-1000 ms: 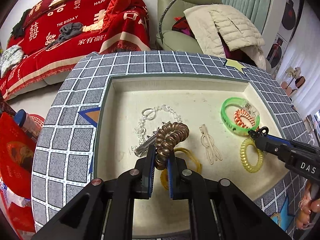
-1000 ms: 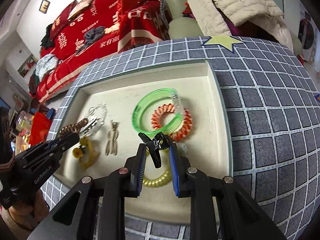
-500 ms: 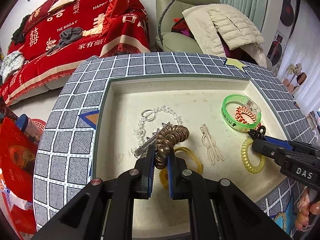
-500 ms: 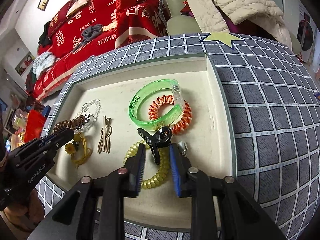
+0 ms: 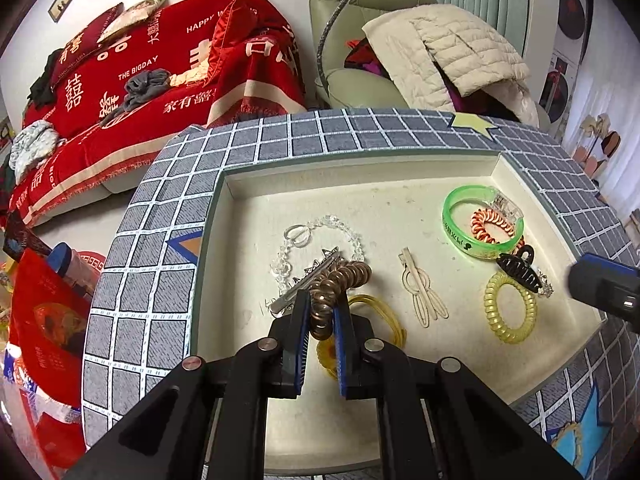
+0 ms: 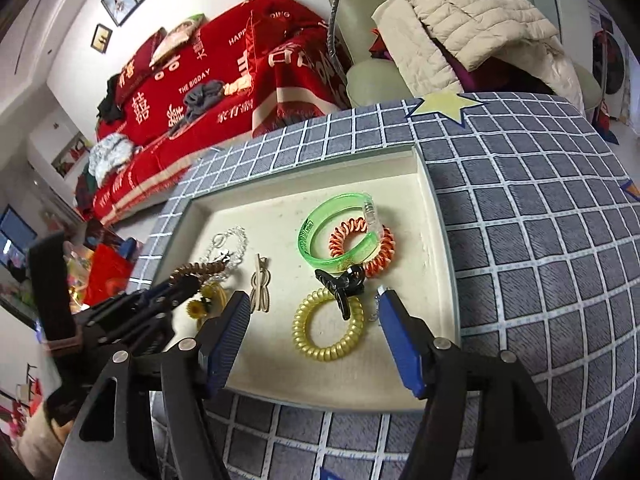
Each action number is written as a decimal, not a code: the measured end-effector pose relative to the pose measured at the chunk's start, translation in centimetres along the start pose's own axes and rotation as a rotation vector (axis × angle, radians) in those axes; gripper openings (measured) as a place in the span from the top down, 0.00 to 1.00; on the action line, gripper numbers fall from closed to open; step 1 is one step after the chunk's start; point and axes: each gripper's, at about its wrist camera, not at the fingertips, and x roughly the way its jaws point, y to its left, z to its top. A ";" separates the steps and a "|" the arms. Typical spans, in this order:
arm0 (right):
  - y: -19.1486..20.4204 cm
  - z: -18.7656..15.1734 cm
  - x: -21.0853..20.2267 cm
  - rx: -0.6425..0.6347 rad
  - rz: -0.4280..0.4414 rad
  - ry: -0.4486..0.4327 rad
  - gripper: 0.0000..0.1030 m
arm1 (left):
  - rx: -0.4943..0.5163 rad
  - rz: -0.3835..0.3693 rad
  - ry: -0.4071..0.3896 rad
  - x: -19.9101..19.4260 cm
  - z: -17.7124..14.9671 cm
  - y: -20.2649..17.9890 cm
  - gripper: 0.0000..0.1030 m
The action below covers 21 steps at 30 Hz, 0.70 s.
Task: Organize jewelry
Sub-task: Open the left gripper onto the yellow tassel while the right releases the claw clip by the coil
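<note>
A cream tray point(image 5: 360, 420) point(image 6: 436, 216) holds the jewelry. My left gripper point(image 5: 322, 312) is shut on a brown coil hair tie point(image 5: 336, 284), held just above a silver clip point(image 5: 304, 280) and a clear bead bracelet point(image 5: 316, 228). My right gripper point(image 6: 314, 304) is open and empty above the tray's near right part. In front of it the black claw clip point(image 6: 340, 284) lies on a yellow coil tie point(image 6: 328, 324). A green bangle point(image 6: 336, 232) overlaps an orange coil tie point(image 6: 372, 248). A cream hair clip point(image 6: 260, 284) lies mid-tray.
A yellow flower hair tie point(image 5: 376, 312) lies under my left gripper. The tray sits on a grey checked cloth point(image 6: 540, 240). Behind are a red-covered sofa point(image 5: 140, 72) and a green armchair with a beige jacket point(image 5: 460, 48).
My right gripper has opened and let go of the black claw clip, which now lies on the yellow coil tie, and it has pulled back. My left gripper still grips the brown tie.
</note>
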 end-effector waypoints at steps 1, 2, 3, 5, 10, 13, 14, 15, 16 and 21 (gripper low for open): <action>-0.1 -0.1 -0.3 0.005 0.007 -0.003 0.32 | 0.002 0.005 0.006 0.1 0.0 -0.1 0.69; -0.1 -0.2 -0.7 0.007 0.010 -0.007 0.32 | 0.007 0.013 0.008 0.2 0.0 -0.2 0.69; -0.1 -0.3 -0.9 0.009 0.012 -0.009 0.31 | 0.012 0.023 0.009 0.2 0.0 -0.3 0.69; -0.3 -0.3 -1.3 0.012 0.015 -0.013 0.31 | 0.027 0.036 0.005 0.1 0.0 -0.6 0.69; -0.7 -0.6 -1.9 0.026 0.021 -0.019 0.28 | 0.017 0.020 0.012 -0.3 0.0 -0.6 0.68; -0.9 -0.7 -2.0 0.031 0.018 -0.019 0.28 | 0.014 0.018 0.010 -0.4 0.2 -0.5 0.68; -1.0 -0.8 -2.1 0.034 0.017 -0.021 0.28 | 0.014 0.020 0.006 -0.5 0.2 -0.5 0.68; -1.1 -0.8 -2.1 0.036 0.016 -0.023 0.28 | 0.016 0.022 0.002 -0.6 0.3 -0.5 0.68; -1.2 -0.8 -2.2 0.039 0.016 -0.025 0.28 | 0.019 0.023 0.002 -0.6 0.3 -0.5 0.51; -1.7 -1.0 -2.5 0.055 0.014 -0.032 0.28 | 0.013 0.037 -0.043 -1.6 0.4 -0.6 0.00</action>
